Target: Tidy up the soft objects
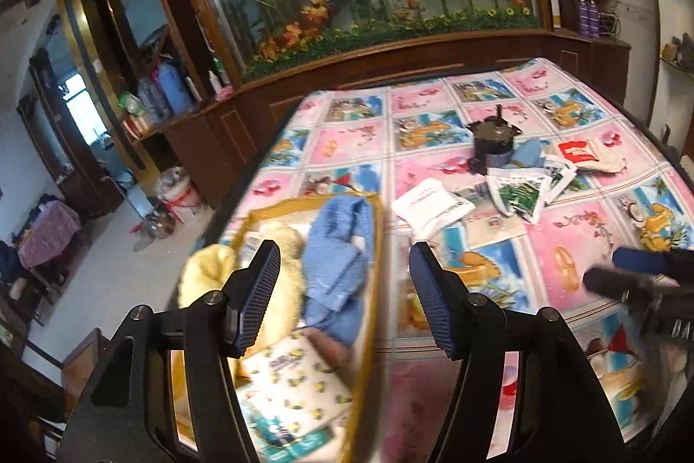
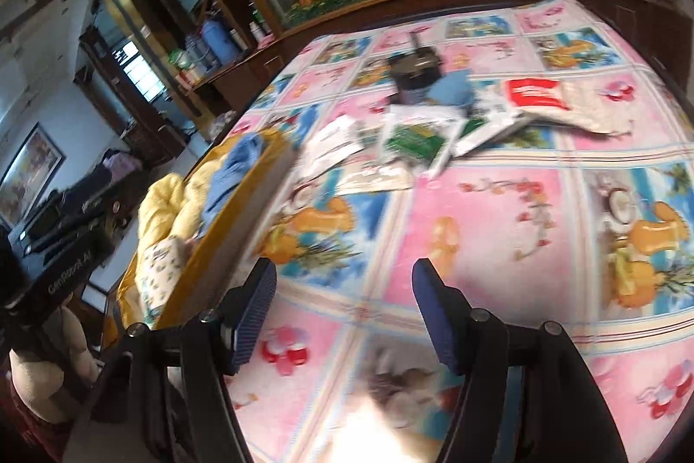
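Left wrist: left gripper [image 1: 345,280] released, jaws spread over yellow-rimmed basket [image 1: 376,246] holding blue knitted cloth [image 1: 336,246], pale yellow fluffy towel [image 1: 208,267]

Right wrist: right gripper [image 2: 345,300] released above pink-blue patterned tablecloth [image 2: 499,224]; white-green sachets [image 2: 416,142] well ahead

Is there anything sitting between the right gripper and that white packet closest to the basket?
Nothing visible does. The right gripper is open over bare tablecloth, and the white packet lies ahead beside the yellow basket. The green sachets lie to its right, off that path.
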A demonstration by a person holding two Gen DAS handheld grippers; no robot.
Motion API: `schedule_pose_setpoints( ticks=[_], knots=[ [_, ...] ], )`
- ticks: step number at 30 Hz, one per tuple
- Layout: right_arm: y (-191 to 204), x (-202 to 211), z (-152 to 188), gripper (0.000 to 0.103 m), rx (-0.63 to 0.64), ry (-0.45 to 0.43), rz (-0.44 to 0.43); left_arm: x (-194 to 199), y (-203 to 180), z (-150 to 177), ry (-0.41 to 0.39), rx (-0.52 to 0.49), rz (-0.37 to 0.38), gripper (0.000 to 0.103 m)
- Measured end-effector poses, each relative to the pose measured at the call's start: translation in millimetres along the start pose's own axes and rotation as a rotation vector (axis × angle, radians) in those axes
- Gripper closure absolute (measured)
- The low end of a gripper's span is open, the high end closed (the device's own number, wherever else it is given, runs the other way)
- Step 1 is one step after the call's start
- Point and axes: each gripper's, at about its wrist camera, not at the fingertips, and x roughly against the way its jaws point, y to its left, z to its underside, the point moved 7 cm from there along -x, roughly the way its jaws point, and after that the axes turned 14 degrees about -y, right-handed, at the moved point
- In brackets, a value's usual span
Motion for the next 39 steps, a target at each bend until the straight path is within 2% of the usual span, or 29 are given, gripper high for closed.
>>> schedule_pose_setpoints(
  ticks=[8,15,17,19,20,23,25,26,27,28,29,34,36,39],
  knots=[
    [-93.9,4.7,-49.4,0.038,-0.103,-0.067,0.185,-37.0,-24.1,19.9,0.137,0.082,0.135,0.04],
    [-116.2,-31.6,-94.0,0.038,-0.068,-0.09,0.233,-53.4,-29.0,30.3,0.217,0.203,0.262,0.04],
    [-98.8,-48.3,-98.1,0.038,-0.022,-0.069,0.175,-56.6,-28.4,31.9,0.229,0.238,0.279,0.04],
    [-74.5,-73.1,-93.3,0.04,-0.012,-0.003,0.081,-58.9,-26.7,32.0,0.233,0.266,0.287,0.04],
    [-66.3,-85.1,-91.1,0.043,0.006,0.021,0.083,-59.3,-25.8,31.5,0.233,0.275,0.287,0.04],
    [-49.9,-116.5,-84.9,0.057,0.063,0.058,0.123,-61.0,-22.2,29.1,0.241,0.287,0.293,0.04],
    [-43.4,-133.0,-74.5,0.08,0.074,0.103,0.123,-65.7,-18.2,27.2,0.255,0.313,0.307,0.04],
    [-41.9,-139.7,-67.3,0.085,0.094,0.138,0.133,-69.2,-16.7,25.7,0.265,0.328,0.317,0.04],
    [-39.7,-144.6,-56.8,0.094,0.103,0.182,0.122,-74.0,-15.9,23.9,0.273,0.339,0.327,0.04],
    [-37.3,-148.0,-46.0,0.098,0.101,0.227,0.099,-78.4,-15.6,21.7,0.279,0.342,0.336,0.04],
    [-33.4,-143.4,-43.1,0.099,0.121,0.21,0.084,-84.2,-17.0,18.9,0.285,0.337,0.341,0.04],
    [-32.4,-113.8,-22.5,0.097,0.162,0.294,0.061,-111.1,-27.3,6.5,0.293,0.293,0.347,0.04],
    [-39.8,-96.2,-26.4,0.097,0.125,0.255,0.037,-123.0,-37.3,4.8,0.305,0.26,0.35,0.04],
    [-61.2,-71.7,-46.9,0.094,0.038,0.125,0.028,-139.2,-52.9,4.4,0.33,0.214,0.334,0.04]
  ],
)
